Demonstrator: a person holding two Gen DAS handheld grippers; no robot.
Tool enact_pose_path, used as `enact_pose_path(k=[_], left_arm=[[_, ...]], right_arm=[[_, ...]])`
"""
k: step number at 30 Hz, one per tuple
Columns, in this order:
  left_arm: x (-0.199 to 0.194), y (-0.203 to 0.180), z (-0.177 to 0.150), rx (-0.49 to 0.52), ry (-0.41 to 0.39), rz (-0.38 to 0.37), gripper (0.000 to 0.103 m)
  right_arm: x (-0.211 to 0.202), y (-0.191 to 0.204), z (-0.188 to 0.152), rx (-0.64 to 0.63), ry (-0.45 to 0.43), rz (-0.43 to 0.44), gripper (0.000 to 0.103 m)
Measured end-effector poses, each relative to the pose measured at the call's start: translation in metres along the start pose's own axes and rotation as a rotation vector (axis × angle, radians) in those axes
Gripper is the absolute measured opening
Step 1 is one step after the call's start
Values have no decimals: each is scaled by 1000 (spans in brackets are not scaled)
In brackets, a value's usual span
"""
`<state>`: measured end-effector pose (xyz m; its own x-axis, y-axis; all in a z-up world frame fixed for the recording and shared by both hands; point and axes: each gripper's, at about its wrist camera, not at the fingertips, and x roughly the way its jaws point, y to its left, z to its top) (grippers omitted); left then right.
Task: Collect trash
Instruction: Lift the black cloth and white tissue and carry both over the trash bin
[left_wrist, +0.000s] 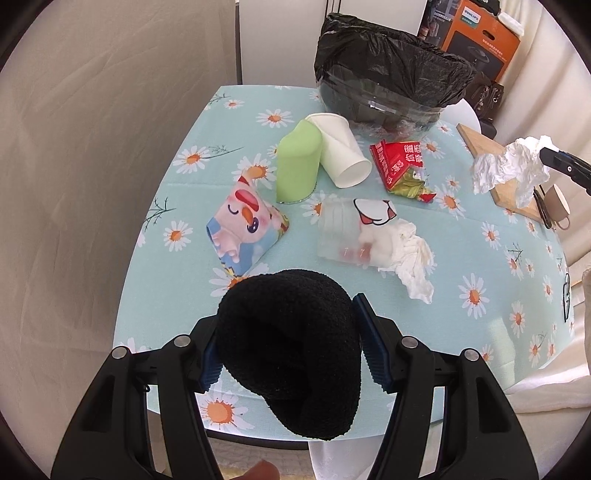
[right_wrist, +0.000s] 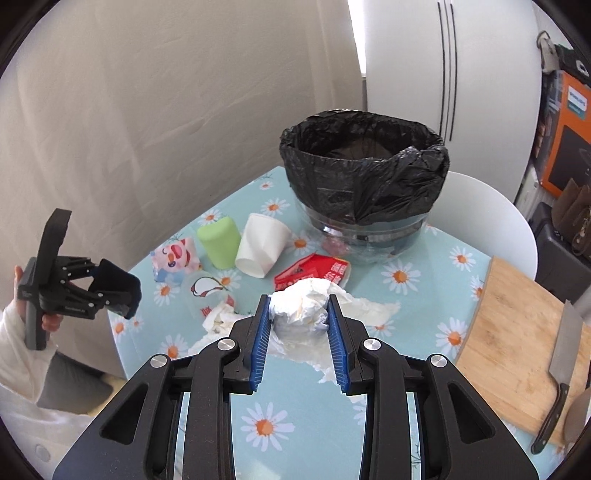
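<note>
My left gripper (left_wrist: 286, 341) is shut on a black fuzzy cloth (left_wrist: 291, 350), held above the table's near edge; it also shows at the left in the right wrist view as left gripper (right_wrist: 118, 291). My right gripper (right_wrist: 298, 314) is shut on a crumpled white tissue (right_wrist: 301, 304), lifted over the table; the same tissue (left_wrist: 509, 166) hangs at the right in the left wrist view. A bin lined with a black bag (right_wrist: 364, 173) stands at the table's far side, open at the top. Loose trash lies in front of it.
On the daisy tablecloth (left_wrist: 184, 206) lie a green cup (left_wrist: 297, 166), a white paper cup (left_wrist: 341, 147), a red wrapper (left_wrist: 400, 162), a cartoon tissue pack (left_wrist: 245, 229) and a clear cup with tissue (left_wrist: 354, 236). A wooden board (right_wrist: 517, 332) with a cleaver (right_wrist: 561, 369) lies right.
</note>
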<state>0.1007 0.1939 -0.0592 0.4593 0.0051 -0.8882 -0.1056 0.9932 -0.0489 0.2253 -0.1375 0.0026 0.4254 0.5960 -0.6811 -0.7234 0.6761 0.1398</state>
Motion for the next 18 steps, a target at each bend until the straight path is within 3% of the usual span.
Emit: enact_pose_path(k=[14, 18], left_arm=[[-15, -30, 54, 121, -84, -17, 63], [-19, -33, 74, 147, -83, 12, 63]], right_arm=[[-58, -31, 8, 32, -106, -121, 28], [-69, -36, 17, 20, -138, -139, 28]])
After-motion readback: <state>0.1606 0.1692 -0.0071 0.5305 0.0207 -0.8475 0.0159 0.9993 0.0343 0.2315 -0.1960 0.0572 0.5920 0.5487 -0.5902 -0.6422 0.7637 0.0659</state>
